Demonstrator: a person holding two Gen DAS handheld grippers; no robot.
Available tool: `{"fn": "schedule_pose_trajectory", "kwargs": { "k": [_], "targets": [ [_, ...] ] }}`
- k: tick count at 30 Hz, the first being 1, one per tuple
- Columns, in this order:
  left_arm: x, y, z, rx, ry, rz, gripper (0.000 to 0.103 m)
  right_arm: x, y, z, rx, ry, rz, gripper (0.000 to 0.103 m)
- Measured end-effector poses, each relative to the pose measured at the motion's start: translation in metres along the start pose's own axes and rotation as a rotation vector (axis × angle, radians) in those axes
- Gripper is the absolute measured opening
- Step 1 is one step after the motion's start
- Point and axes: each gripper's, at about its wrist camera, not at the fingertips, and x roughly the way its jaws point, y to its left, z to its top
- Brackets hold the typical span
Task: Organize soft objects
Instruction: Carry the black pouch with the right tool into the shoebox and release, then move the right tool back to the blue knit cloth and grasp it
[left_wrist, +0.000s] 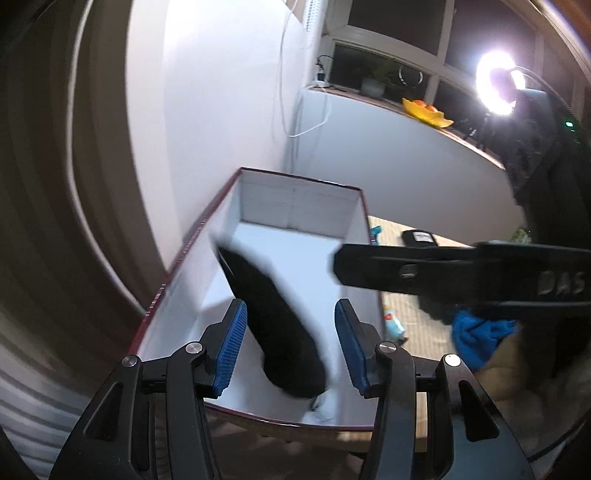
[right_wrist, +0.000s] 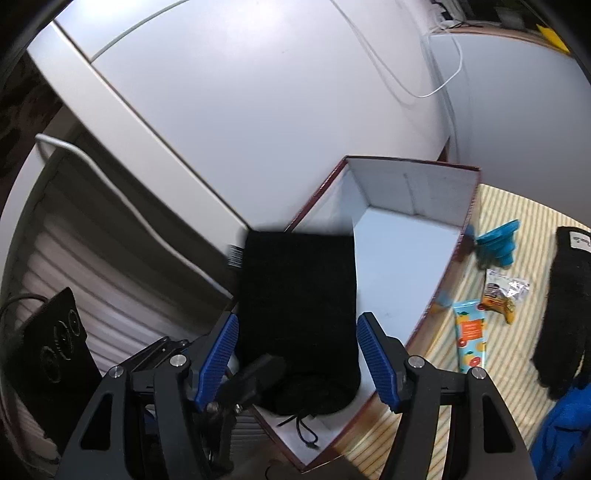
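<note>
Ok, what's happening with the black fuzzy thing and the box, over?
Left gripper open, right gripper open. Black pouch in the box, blurred, leaning on its left wall. Black mitten and blue cloth on the mat. Nothing blocking.

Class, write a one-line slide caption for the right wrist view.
Open right tongs above a black fabric pouch inside a white-lined, maroon-edged cardboard box.

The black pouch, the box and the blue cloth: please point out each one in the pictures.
black pouch (right_wrist: 295, 314): right wrist view, middle of its flat fabric face.
box (right_wrist: 413, 192): right wrist view, white inner face of its far wall.
blue cloth (left_wrist: 476, 336): left wrist view, its visible crumpled part.
</note>
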Motion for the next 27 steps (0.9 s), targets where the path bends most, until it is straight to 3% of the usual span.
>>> {"fn": "schedule_pose_trajectory", "kwargs": {
  "k": [3, 14, 20, 27],
  "targets": [
    [0.001, 0.001, 0.000, 0.000, -0.006, 0.019, 0.048, -0.007, -0.004, -0.003, -0.006, -0.011, -0.018, 0.067],
    [-0.010, -0.017, -0.002, -0.008, -0.023, -0.099, 0.049, -0.046, -0.018, -0.033, -0.051, -0.067, -0.093, 0.069],
    [-0.015, -0.042, -0.009, 0.000, -0.020, -0.185, 0.049, -0.089, -0.030, -0.057, -0.082, -0.133, -0.115, 0.069],
    [-0.025, -0.077, -0.024, 0.023, -0.015, -0.286, 0.049, -0.160, -0.059, -0.076, -0.078, -0.229, -0.208, 0.070]
  ]
}}
